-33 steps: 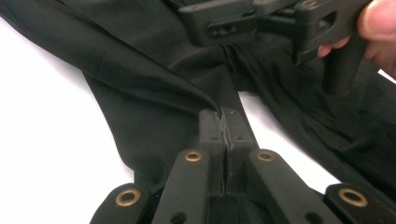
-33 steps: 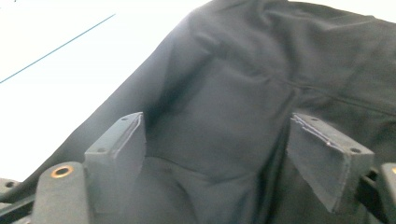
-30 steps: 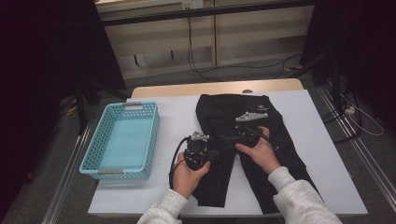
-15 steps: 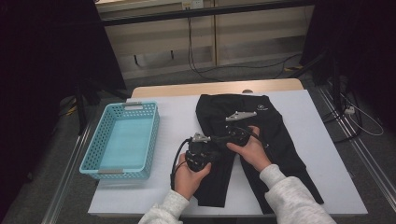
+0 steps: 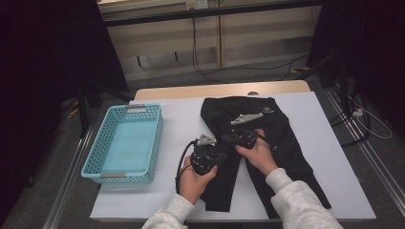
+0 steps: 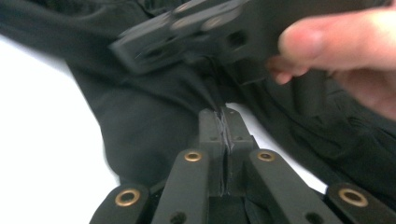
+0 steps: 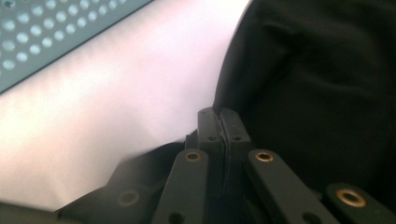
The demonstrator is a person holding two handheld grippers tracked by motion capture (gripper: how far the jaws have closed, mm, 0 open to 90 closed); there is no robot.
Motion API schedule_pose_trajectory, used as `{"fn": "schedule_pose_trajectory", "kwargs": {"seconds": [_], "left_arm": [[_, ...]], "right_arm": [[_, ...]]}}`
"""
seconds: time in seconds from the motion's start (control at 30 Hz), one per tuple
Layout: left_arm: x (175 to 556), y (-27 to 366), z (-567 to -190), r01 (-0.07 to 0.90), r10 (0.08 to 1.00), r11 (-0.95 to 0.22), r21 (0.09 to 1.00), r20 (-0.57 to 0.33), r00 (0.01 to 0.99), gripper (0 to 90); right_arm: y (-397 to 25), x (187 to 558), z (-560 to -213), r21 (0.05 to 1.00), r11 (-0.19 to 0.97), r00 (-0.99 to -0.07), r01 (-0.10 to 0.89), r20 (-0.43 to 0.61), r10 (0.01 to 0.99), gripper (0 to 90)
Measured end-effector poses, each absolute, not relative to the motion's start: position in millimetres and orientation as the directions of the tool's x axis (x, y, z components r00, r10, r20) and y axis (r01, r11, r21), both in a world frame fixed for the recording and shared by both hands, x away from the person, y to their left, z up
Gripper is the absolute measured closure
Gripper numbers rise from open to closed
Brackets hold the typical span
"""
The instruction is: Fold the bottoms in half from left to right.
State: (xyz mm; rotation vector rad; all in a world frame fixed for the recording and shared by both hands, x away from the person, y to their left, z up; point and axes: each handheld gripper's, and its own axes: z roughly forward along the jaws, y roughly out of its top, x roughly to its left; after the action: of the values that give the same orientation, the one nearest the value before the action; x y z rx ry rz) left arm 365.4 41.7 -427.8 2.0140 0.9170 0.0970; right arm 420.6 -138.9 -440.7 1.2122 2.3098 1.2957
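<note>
Trousers: black pair (image 5: 248,138) lying flat on the white table (image 5: 334,157), waistband at the far end, legs running near.
Left gripper (image 6: 223,122): jaws pressed together, a thin pinch of the dark cloth caught between them.
Right gripper (image 7: 220,122): jaws clenched at the trousers' left edge; cloth inside, I judge.
Basket (image 5: 125,143): well to the left.
Risk: such thin pinches could slip out on a lift, spoiling the fold; the two grippers sit close and could knock together.
</note>
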Motion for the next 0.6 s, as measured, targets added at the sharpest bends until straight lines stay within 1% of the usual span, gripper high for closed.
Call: {"fn": "schedule_pose_trajectory", "kwargs": {"seconds": [0.03,0.1,0.13,0.17,0.27,0.3,0.37,0.4,0.43,0.5,0.6], "left_arm": [[365.0,41.2,-428.0,0.554,0.629,-0.333,0.763,-0.259,0.733,87.9],[366.0,40.1,-429.0,0.550,0.620,-0.346,0.760,-0.255,0.742,80.8],[367.0,40.8,-429.1,0.546,0.620,-0.354,0.759,-0.247,0.745,72.7],[367.7,42.1,-429.1,0.544,0.621,-0.356,0.760,-0.243,0.745,70.0],[370.1,45.6,-428.9,0.551,0.628,-0.366,0.750,-0.239,0.741,53.2],[370.4,46.9,-429.4,0.555,0.630,-0.364,0.748,-0.242,0.738,51.2],[370.3,49.4,-431.3,0.555,0.639,-0.385,0.737,-0.220,0.737,40.3],[369.9,49.4,-432.5,0.557,0.642,-0.386,0.735,-0.220,0.734,36.1],[369.2,50.1,-434.3,0.557,0.642,-0.394,0.731,-0.215,0.736,35.4],[368.5,49.9,-437.0,0.561,0.637,-0.412,0.718,-0.213,0.741,31.5],[364.7,49.1,-440.9,0.555,0.631,-0.441,0.706,-0.195,0.750,31.6]], "right_arm": [[-144.9,417.1,-437.9,0.795,0.261,-0.627,0.548,0.184,0.756,89.4],[-157.7,408.8,-433.7,0.798,0.276,-0.615,0.535,0.144,0.775,89.4],[-164.3,405.0,-432.6,0.791,0.285,-0.605,0.542,0.132,0.785,89.4],[-171.5,401.4,-432.4,0.790,0.286,-0.597,0.542,0.122,0.793,89.4],[-193.6,394.1,-437.2,0.782,0.266,-0.568,0.563,0.133,0.812,89.3],[-196.8,392.9,-439.0,0.779,0.268,-0.566,0.567,0.132,0.814,89.2],[-201.3,390.9,-444.1,0.767,0.289,-0.560,0.573,0.109,0.822,87.8],[-202.3,390.5,-446.4,0.767,0.279,-0.561,0.578,0.124,0.819,86.9],[-202.3,390.8,-447.1,0.765,0.280,-0.563,0.579,0.128,0.817,85.9],[-200.6,391.6,-447.3,0.769,0.282,-0.560,0.573,0.117,0.820,86.8],[-197.2,393.7,-447.4,0.771,0.275,-0.561,0.574,0.125,0.819,87.1]]}}
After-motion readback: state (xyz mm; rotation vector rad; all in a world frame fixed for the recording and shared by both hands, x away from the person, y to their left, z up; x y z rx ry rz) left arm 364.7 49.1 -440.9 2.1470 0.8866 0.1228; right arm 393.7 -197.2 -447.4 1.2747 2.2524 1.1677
